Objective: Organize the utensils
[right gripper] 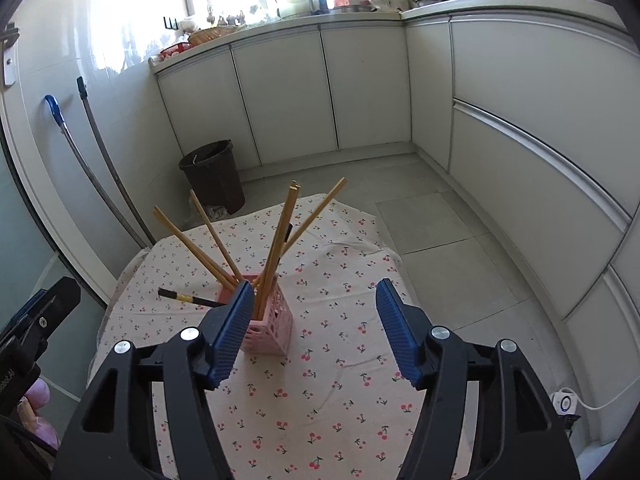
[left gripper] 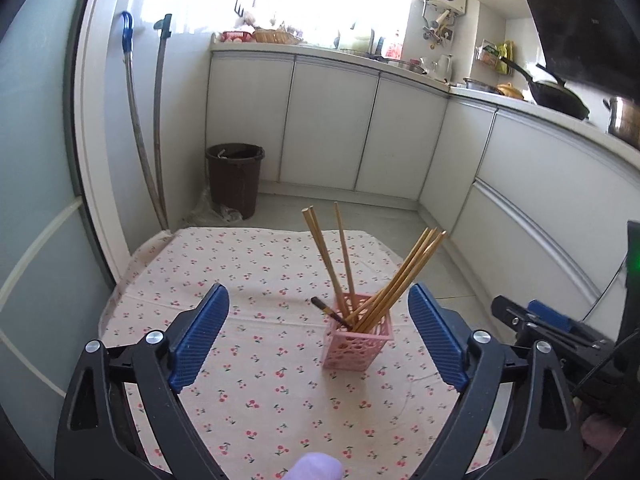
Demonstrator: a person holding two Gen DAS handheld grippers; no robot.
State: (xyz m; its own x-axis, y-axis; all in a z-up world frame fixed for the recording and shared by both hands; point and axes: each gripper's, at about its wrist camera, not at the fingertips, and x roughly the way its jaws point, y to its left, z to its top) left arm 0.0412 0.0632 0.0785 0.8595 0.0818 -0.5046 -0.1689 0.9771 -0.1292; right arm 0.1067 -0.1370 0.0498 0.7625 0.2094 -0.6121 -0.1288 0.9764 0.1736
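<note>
The right gripper [right gripper: 316,320] has its two blue ridged fingers [right gripper: 394,328] wide apart and holds nothing. A small pink plastic basket with holes [right gripper: 272,330] stands upright on the white cloth with little red cherries [right gripper: 344,360] that covers the worktop. Long wooden chopsticks [right gripper: 276,248] lean out of it in many directions, and one dark chopstick with a yellow band [right gripper: 188,299] sticks out low to the left. A brown bin [right gripper: 214,174] stands on the floor behind

Splayed chopsticks [left gripper: 372,280] fan above the pink holder [left gripper: 357,346], blocking approach from above; cloth [left gripper: 256,392] around it lies open.
</note>
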